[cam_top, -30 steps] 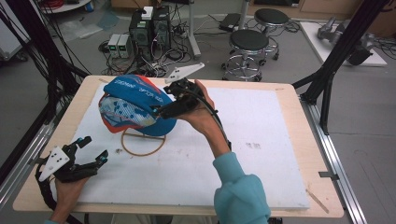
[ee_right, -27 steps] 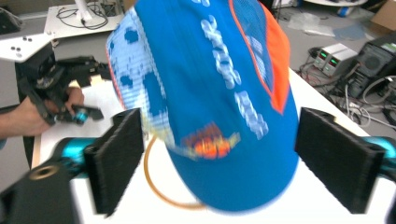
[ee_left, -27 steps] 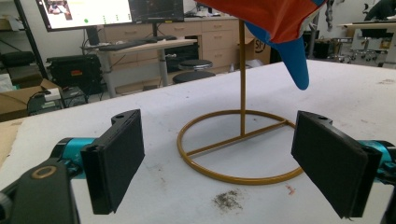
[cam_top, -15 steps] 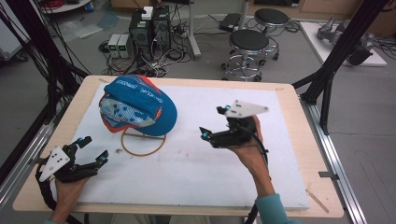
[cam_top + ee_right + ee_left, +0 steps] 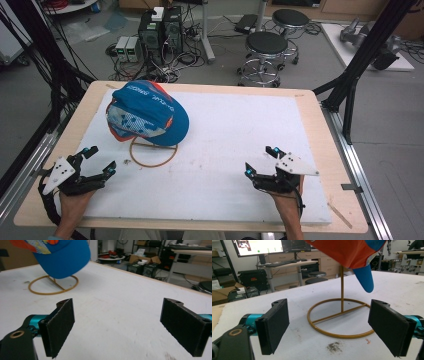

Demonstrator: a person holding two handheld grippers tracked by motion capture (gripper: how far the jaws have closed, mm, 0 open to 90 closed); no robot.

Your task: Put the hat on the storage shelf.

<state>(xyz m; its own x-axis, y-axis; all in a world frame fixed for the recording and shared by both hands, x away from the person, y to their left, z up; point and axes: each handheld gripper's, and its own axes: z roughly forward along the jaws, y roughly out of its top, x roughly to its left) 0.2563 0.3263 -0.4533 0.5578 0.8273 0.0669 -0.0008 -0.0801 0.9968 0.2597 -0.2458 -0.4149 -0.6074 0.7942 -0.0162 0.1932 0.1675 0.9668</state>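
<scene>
- A workshop with stools and computer towers lies beyond the white-topped table.
- A blue baseball cap with an orange underside and patterned white panels sits on a gold wire stand.
- It lies just ahead of the left gripper, whose jaws stand apart and empty.
- The right gripper, well apart from the cap, has jaws that have just been opening, with nothing between them.

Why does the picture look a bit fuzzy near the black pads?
Right gripper view: the white mat is smeared low between the right tool pads, and the cap looks soft. Left gripper view: the gold stand is sharp. High view: even light, faint shadows.
</scene>
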